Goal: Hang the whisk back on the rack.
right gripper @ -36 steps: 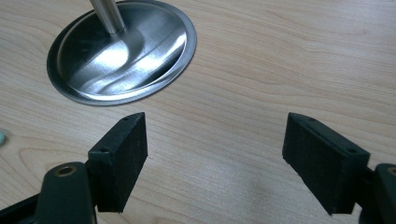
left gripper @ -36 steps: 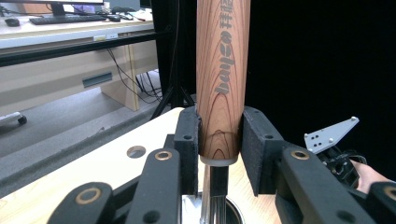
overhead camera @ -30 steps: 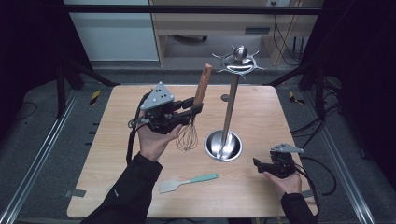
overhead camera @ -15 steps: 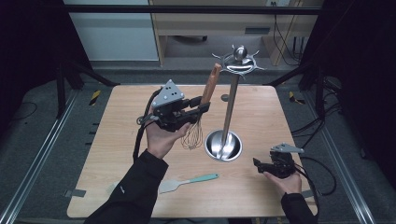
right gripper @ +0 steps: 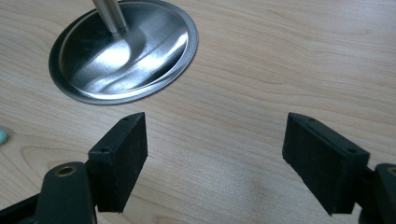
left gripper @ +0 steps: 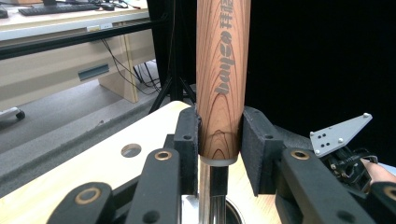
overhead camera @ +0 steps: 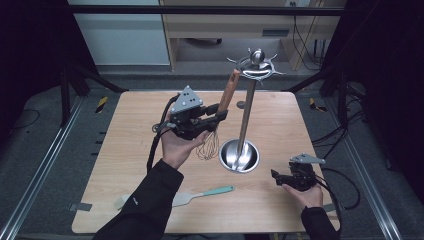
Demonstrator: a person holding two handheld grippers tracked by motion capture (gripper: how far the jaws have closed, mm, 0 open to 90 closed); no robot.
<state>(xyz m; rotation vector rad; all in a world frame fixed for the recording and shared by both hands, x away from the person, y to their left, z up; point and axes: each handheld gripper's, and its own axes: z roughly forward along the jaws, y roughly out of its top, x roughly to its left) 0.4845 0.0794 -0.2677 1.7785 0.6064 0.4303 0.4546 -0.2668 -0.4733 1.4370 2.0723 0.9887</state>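
My left gripper (overhead camera: pixel 219 112) is shut on the wooden handle of a whisk (overhead camera: pixel 228 93), held above the table with the wire head (overhead camera: pixel 209 148) hanging down. The handle leans up to the right, and its tip is close to the hooked crown (overhead camera: pixel 256 65) of a steel utensil stand (overhead camera: pixel 245 115). In the left gripper view the pads (left gripper: pixel 187 140) press both sides of the handle (left gripper: pixel 223 70). My right gripper (overhead camera: pixel 276 176) rests open on the table at the front right, just right of the stand's round base (right gripper: pixel 123 51), with nothing between its jaws (right gripper: pixel 215 154).
A teal-handled spatula (overhead camera: pixel 200 194) lies flat near the front edge of the wooden table (overhead camera: pixel 310 130). The stand's base (overhead camera: pixel 240 156) sits mid-table. Dark frame rails run along both sides of the table, and a desk stands behind it.
My left hand has carried the whisk to the right, and the handle tip now sits nearer the stand's crown. The right gripper has stayed put.
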